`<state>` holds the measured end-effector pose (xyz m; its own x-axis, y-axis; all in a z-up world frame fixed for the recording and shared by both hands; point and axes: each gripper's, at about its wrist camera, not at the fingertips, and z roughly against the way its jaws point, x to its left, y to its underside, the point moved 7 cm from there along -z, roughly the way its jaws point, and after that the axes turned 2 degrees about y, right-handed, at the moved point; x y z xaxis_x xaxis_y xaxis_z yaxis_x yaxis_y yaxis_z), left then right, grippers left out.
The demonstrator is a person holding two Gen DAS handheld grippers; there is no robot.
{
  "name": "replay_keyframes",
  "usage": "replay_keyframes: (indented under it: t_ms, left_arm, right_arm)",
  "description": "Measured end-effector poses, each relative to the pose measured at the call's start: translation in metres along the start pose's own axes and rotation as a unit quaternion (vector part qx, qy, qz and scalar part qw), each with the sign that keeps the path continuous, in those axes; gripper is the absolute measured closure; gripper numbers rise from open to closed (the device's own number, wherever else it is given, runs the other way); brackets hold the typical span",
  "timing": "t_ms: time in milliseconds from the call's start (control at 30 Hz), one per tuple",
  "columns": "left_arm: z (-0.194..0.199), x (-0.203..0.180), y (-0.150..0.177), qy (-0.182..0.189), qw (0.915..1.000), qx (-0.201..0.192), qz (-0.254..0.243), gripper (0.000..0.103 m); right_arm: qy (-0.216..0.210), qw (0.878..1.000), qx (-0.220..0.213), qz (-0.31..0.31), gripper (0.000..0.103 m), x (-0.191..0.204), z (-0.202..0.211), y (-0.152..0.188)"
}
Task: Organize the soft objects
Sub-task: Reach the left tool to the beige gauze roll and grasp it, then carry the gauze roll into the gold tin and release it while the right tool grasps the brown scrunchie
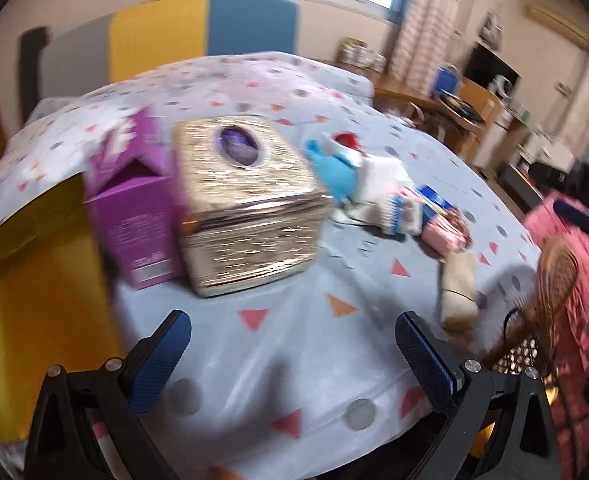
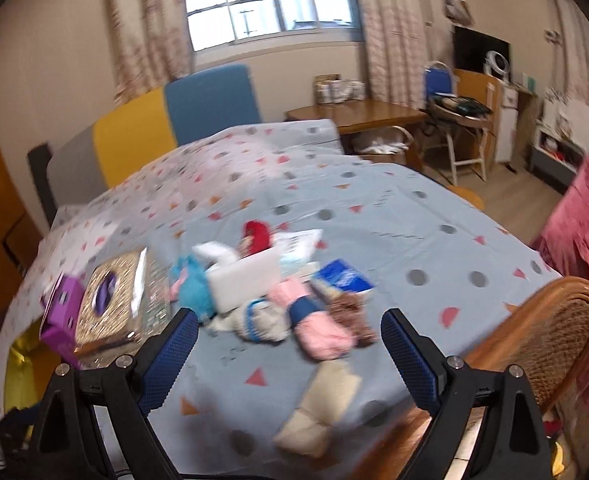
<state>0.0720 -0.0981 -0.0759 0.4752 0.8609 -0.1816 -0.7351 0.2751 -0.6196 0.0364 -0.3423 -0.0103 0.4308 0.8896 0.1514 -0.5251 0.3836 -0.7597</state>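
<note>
The right gripper (image 2: 290, 340) is hovering spread and empty over the bed (image 2: 434, 240). The cream sock (image 2: 322, 408) is lying just below its fingers, pointing away from it. The left gripper (image 1: 294, 344), also spread, is sitting farther off, with the sock to its right.

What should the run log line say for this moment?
left gripper: open, empty | right gripper: open, empty | soft items: heaped on bed | gold box: untouched
</note>
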Motion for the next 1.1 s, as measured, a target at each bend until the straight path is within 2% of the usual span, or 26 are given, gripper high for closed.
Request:
replay_keyframes:
  t_ms: [167, 300, 433, 567, 633, 700, 767, 800, 967, 1100]
  left_arm:
    - [-0.033, -0.044, -0.005, 0.056, 0.9962, 0.043, -0.051, 0.016]
    - [-0.058, -0.085, -0.011, 0.095, 0.9883, 0.069, -0.097, 0.034]
    - [-0.078, -0.137, -0.012, 0.141, 0.9735, 0.09, -0.156, 0.035]
    - [-0.103, -0.171, -0.005, 0.173, 0.96, 0.123, -0.183, 0.035]
    - [-0.115, -0.18, 0.0, 0.175, 0.9567, 0.141, -0.185, 0.038]
    - [-0.129, -0.185, 0.006, 0.174, 0.9534, 0.161, -0.187, 0.048]
    - [-0.137, -0.184, 0.01, 0.168, 0.9532, 0.166, -0.188, 0.056]
    - [-0.137, -0.184, 0.009, 0.168, 0.9549, 0.154, -0.19, 0.057]
    - [-0.129, -0.165, 0.01, 0.173, 0.9602, 0.138, -0.171, 0.059]
    - [-0.121, -0.141, 0.013, 0.168, 0.9665, 0.129, -0.145, 0.059]
  right_arm:
    - [0.031, 0.999, -0.009, -0.019, 0.008, -0.044, 0.006, -0.009]
    - [0.032, 0.999, -0.002, -0.031, 0.008, -0.063, 0.007, -0.008]
    - [0.027, 0.999, -0.001, -0.027, 0.008, -0.071, 0.009, -0.007]
    - [0.025, 1.0, 0.005, -0.015, 0.008, -0.075, 0.008, -0.004]
    - [0.027, 1.0, 0.009, -0.01, 0.008, -0.077, 0.007, -0.002]
    - [0.031, 0.999, 0.014, -0.01, 0.008, -0.082, 0.005, -0.002]
    - [0.032, 0.999, 0.017, -0.015, 0.008, -0.087, 0.003, -0.002]
    - [0.032, 0.999, 0.021, -0.019, 0.008, -0.09, 0.001, -0.002]
    - [0.02, 0.998, 0.048, -0.031, 0.008, -0.095, -0.013, -0.002]
    - [-0.001, 0.996, 0.086, -0.005, 0.011, -0.078, -0.035, -0.002]
